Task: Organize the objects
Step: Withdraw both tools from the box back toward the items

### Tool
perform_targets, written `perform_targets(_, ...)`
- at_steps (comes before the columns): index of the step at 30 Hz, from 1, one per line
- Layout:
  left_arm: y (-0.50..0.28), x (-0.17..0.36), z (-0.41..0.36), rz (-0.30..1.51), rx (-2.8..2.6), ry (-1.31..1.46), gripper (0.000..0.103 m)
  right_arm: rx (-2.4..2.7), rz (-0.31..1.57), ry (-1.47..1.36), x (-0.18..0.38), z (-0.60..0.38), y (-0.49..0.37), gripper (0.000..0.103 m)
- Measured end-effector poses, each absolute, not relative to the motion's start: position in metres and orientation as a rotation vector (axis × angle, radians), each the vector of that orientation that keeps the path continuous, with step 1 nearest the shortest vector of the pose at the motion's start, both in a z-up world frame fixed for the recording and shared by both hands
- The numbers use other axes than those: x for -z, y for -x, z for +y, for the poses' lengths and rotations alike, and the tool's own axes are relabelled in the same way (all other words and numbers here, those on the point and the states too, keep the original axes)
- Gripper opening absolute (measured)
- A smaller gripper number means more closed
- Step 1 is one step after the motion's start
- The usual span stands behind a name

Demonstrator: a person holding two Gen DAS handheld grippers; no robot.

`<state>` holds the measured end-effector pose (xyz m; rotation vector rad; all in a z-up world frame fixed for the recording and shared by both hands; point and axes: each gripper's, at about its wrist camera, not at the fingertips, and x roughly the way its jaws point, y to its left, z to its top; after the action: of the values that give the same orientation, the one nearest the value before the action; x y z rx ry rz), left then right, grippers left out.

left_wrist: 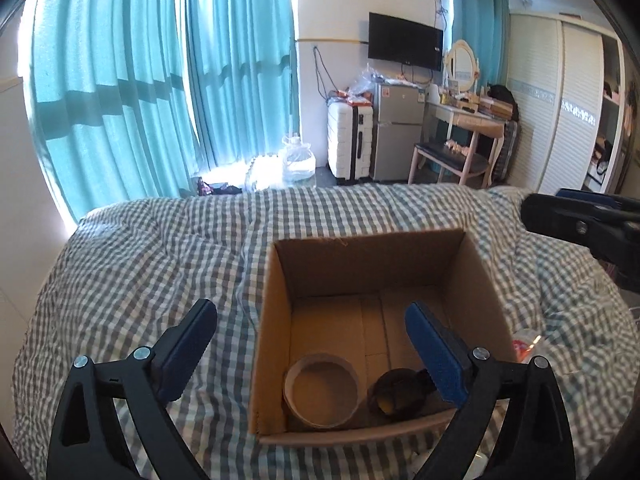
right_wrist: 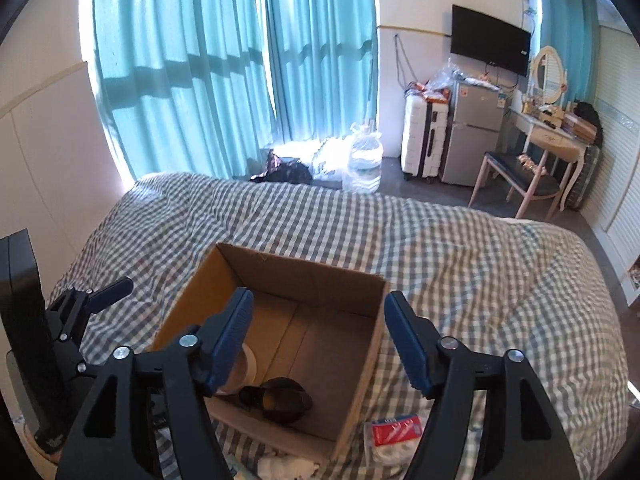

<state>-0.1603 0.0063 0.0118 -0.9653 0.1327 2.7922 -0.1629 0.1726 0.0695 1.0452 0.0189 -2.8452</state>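
— Teal curtains [left_wrist: 132, 80] glow behind the bed [left_wrist: 140, 248], with its grey-and-white checked cover. What sits on it?

— An open cardboard box [left_wrist: 276, 320]. On its floor, against the near wall, lies a roll of tape [left_wrist: 322, 390] and just beside it, to the right, a dark round object [left_wrist: 396, 396] I cannot identify.

— And the left gripper [left_wrist: 312, 344]?

— It hangs over the box's near left corner, fingers [left_wrist: 188, 344] spread wide, holding nothing. One finger is over the cover, the other over the box interior.

— The right gripper [right_wrist: 320, 340]?

— Also over the box, fingers [right_wrist: 230, 340] spread apart and empty. In the left view it shows only at the right edge, beyond the box.

— Anything outside the box?

— A red-and-white packet [right_wrist: 396, 430] lies on the cover just beside the box's near right corner. Farther off, a suitcase [right_wrist: 420, 136] stands next to a small fridge [right_wrist: 474, 132].
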Motion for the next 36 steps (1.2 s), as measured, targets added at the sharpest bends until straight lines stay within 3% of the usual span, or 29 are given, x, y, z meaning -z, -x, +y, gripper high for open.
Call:
perform_targets(2, 0.151, -0.025, 0.001, 0.121, -2.806, 0.944, 0.099, 2.887, 0.044, -0.969, -0.089, 0.171, 0.141, 0.080)
perform_targets(4, 0.138, -0.040, -0.004, 0.118, -2.827, 0.913, 0.099, 2.919, 0.030, -0.907, -0.102, 0.173, 0.124, 0.094)
perform_targets(7, 0.117, -0.058, -0.011, 0.128, -2.864, 0.866, 0.100, 2.972, -0.005, -0.839, -0.119, 0.176, 0.095, 0.099)
perform_targets(13, 0.085, -0.072, -0.024, 0.129, -2.900, 0.826, 0.103, 2.967, 0.010, -0.789, -0.122, 0.179, 0.056, 0.101)
perform_targets(25, 0.052, -0.034, -0.020, 0.159, -2.896, 0.916, 0.103, 2.865, -0.092, -1.024, -0.042, 0.194, 0.033, 0.101)
perform_targets(36, 0.045, 0.029, -0.006, 0.175, -2.877, 1.022, 0.103, 2.840, 0.204, -1.107, 0.020, 0.167, 0.026, 0.101)
